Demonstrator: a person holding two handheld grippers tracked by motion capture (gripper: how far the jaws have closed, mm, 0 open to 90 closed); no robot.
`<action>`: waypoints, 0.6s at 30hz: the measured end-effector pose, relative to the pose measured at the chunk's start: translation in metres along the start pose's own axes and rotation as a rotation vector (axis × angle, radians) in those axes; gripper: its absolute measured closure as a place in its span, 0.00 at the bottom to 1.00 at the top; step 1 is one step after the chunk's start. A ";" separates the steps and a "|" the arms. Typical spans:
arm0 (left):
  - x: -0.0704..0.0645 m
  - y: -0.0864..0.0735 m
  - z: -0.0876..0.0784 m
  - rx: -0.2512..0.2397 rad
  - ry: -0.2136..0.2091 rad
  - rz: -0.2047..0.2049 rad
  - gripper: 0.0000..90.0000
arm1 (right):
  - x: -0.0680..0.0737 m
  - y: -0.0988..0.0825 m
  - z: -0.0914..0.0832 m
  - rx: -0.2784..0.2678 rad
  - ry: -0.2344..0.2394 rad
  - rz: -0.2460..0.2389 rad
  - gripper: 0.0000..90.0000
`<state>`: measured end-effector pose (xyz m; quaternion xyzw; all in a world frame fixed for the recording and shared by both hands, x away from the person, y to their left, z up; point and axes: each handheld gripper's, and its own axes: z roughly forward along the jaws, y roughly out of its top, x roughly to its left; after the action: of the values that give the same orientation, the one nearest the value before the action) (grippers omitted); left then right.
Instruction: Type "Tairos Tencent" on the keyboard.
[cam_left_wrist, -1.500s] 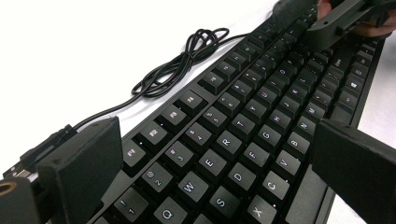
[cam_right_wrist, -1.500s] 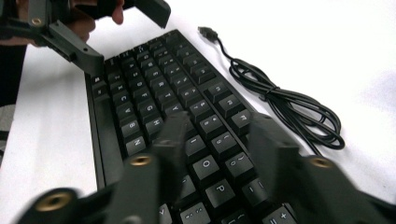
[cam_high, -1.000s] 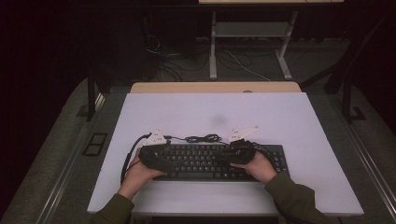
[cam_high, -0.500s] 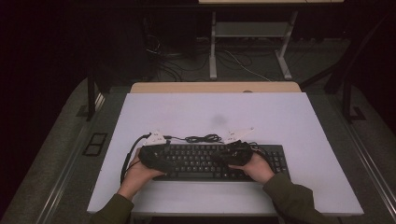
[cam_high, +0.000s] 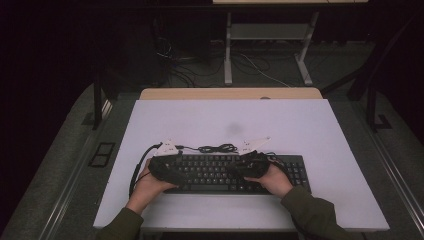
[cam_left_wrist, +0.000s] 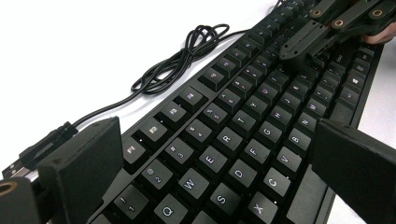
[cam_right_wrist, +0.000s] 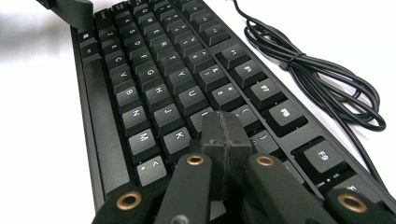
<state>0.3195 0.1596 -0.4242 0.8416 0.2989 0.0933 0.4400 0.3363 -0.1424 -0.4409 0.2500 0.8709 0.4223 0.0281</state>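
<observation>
Roughly mid-task, by my reading: typing on the black keyboard (cam_high: 235, 173), which lies at the table's (cam_high: 300, 125) 6 o'clock edge, its coiled cable (cam_high: 217, 148) just beyond at 12 o'clock. Which keys are done I cannot tell.

- right gripper (cam_right_wrist: 226, 128): 2 jaws pressed together into 1 tip, empty, over the I/O/K keys; contact or a hair above, unclear
- left gripper (cam_left_wrist: 210, 154): jaws spread wide, holding nothing, straddling the letter rows around the left half, not visibly touching

Likely left: more key presses with the closed tip
</observation>
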 end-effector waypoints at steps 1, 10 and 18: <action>0.000 0.000 0.000 0.000 0.000 0.000 0.03 | 0.000 0.000 0.000 -0.001 0.000 0.001 0.99; 0.000 0.000 0.000 0.001 0.000 0.000 0.03 | 0.000 0.001 -0.002 -0.016 -0.001 0.001 0.99; 0.000 0.000 0.000 -0.001 -0.002 0.001 0.03 | -0.001 0.001 -0.005 -0.042 0.009 0.016 0.88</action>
<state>0.3194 0.1597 -0.4241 0.8417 0.2981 0.0930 0.4405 0.3363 -0.1461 -0.4367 0.2546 0.8599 0.4417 0.0261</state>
